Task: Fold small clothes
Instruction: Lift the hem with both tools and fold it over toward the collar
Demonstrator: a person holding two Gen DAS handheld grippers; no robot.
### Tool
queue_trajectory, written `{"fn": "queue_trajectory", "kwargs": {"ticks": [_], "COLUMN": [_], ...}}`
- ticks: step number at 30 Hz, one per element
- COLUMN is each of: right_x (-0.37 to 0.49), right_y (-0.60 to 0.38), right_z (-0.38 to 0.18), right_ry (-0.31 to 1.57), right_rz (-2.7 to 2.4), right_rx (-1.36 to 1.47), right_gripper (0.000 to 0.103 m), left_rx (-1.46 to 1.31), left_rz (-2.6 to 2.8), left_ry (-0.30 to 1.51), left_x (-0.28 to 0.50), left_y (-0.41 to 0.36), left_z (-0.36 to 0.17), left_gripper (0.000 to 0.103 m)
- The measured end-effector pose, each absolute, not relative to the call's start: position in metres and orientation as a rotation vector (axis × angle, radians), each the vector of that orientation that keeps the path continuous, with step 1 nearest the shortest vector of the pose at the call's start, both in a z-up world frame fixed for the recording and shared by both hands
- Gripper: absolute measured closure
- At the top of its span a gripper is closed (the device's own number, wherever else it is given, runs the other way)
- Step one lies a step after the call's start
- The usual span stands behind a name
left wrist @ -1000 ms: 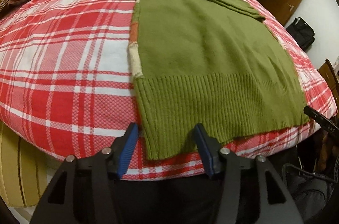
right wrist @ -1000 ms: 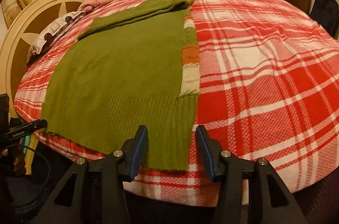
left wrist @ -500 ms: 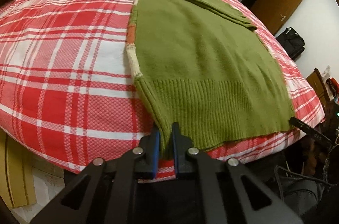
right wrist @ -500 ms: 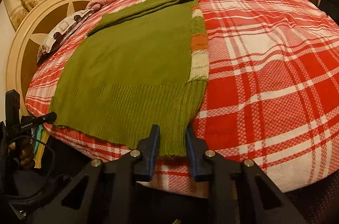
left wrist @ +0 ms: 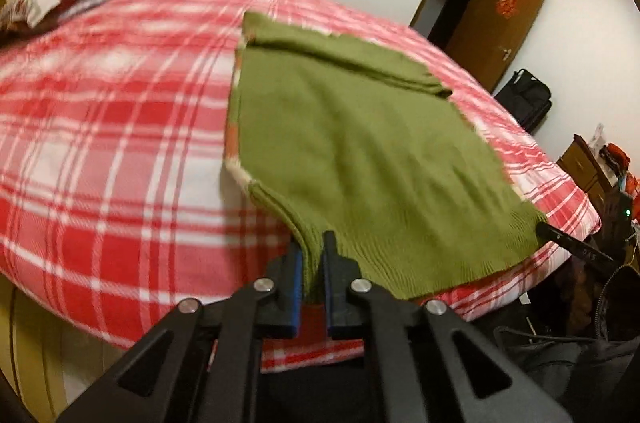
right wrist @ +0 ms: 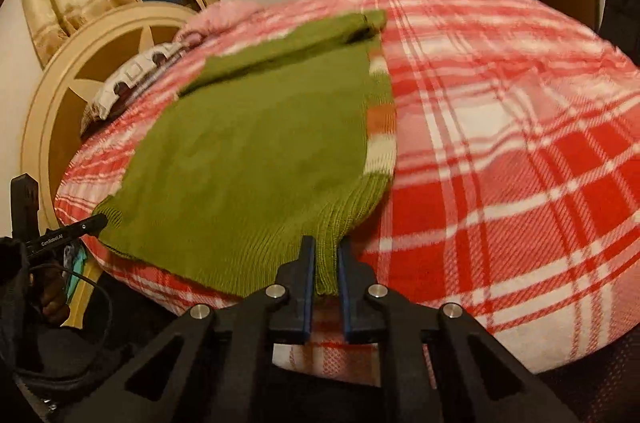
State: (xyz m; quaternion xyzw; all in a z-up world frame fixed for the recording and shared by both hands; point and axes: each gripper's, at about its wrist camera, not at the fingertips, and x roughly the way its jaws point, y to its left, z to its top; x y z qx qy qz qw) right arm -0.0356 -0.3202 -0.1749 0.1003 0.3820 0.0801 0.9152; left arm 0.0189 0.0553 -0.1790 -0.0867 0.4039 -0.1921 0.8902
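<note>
Both lower corners of the green sweater are pinched in narrow jaws, left gripper and right gripper, its hem lifting off the plaid bed. Only the left view shows the door at upper right; the right view shows the round headboard at left. Motion blur softens the far sleeve fold.

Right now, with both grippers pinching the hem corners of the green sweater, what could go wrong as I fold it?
The left gripper and right gripper each hold only a thin bite of the green sweater, so a corner may slip. The folded sleeve near the collar could unfold if the sweater drags across the plaid blanket.
</note>
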Motion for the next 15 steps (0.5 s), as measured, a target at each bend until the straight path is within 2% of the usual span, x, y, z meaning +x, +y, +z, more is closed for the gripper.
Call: {"fn": "queue_trajectory", "kwargs": {"ticks": [15], "right_x": [-0.008], "right_y": [-0.323], "right_z": [-0.116], "right_ry": [0.605], "right_rz": [0.201], "right_rx": [0.229], "right_gripper": [0.094], "left_rx": [-0.214], "left_rz": [-0.449], "left_ry": [0.683], "left_x": [0.057], "left_y": [0.052], "left_z": [-0.133], "left_gripper": [0.095]}}
